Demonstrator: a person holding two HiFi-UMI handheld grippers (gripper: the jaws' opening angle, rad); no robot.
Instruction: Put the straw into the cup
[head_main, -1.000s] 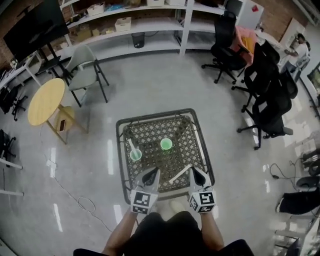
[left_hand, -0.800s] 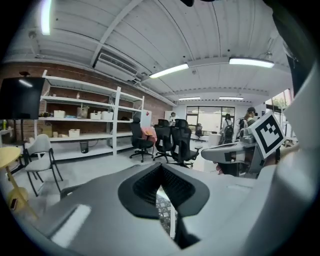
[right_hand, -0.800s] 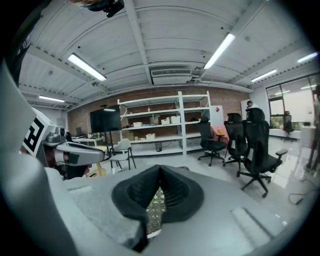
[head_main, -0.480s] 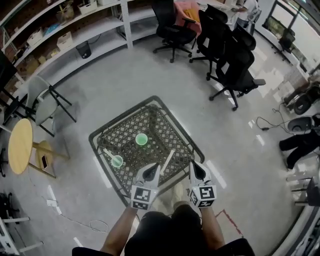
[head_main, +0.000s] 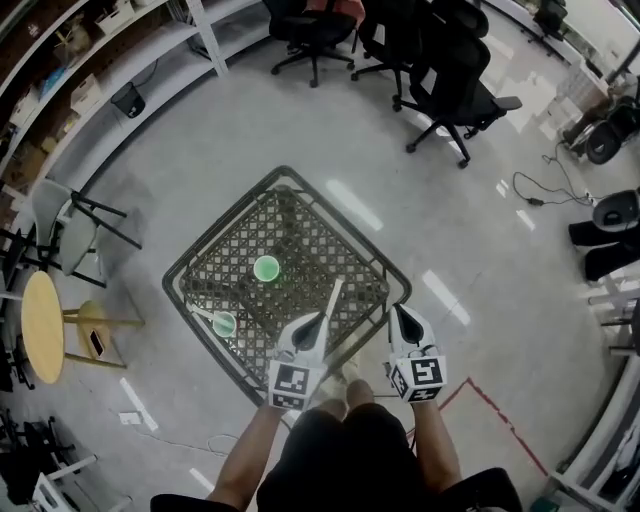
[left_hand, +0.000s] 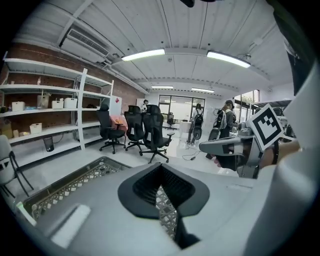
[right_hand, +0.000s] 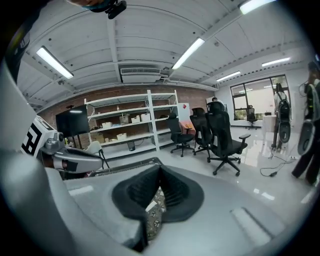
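Though ungripped, straw beside left gripper.

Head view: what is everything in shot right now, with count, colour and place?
lattice table: one, dark metal, mid-floor
empty cup: one, green, table centre
second cup: one, green, table's left edge
straw in cup: one, white, leaning out of second cup
loose straw: one, white, flat on table by left gripper
office chairs: several, black, top
folding chair: one, grey, left
round table: one, yellow, far left
shelving: white, upper left
left gripper: grey, shut, empty
right gripper: grey, shut, empty
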